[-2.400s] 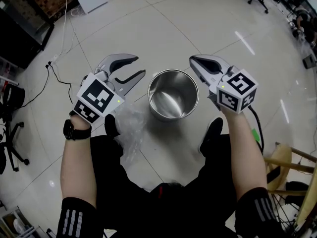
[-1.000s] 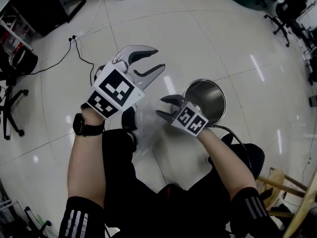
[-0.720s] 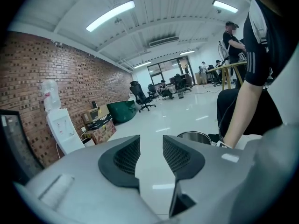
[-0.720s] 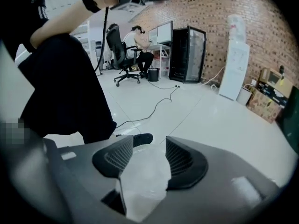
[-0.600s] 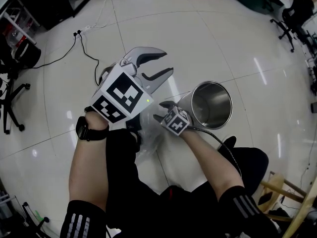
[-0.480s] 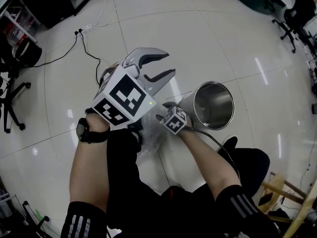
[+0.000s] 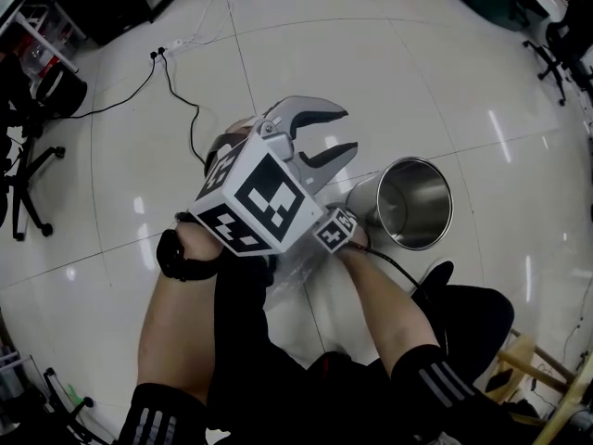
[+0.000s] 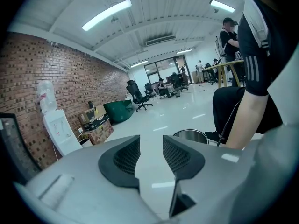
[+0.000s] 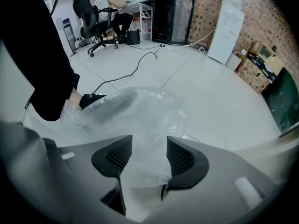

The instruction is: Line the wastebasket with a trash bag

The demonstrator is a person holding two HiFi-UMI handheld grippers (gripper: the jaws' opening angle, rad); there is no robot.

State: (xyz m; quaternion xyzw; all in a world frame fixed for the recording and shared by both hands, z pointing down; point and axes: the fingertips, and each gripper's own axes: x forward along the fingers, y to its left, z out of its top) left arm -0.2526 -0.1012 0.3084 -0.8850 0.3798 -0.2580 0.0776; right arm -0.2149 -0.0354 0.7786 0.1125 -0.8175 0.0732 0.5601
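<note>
Since a second ago, your right gripper (image 9: pixel 149 148) has dropped from beside the wastebasket (image 7: pixel 367 198) down to the trash bag (image 9: pixel 140 108). Its jaws have been opening on the way and now stand wide. A fold of the clear film lies between them, but the pads (image 9: pixel 116 157) do not press on it, so nothing is held yet. Your left gripper (image 7: pixel 346 132) has stayed raised in front of you, jaws partly apart with only air between them.

The bag lies crumpled on the floor (image 7: pixel 306 54) just beside your shoe (image 9: pixel 91 99). The wastebasket stands upright and unlined near it, on the right in the head view.

The step in hand is picking up the bag. The film is thin and slick, so a shallow pinch at the tips will probably slide off. Ease the jaws further down over the fold so that a gathered bunch sits deep against the ribbed pads, then close fully. Aim for the bag's mouth if you can find it; from here you cannot tell which edge that is, so lift slowly and let it hang open. Keep the fold clear of your shoe as you raise it. Bring the left gripper down only once the bag hangs free, to take the opposite edge.
</note>
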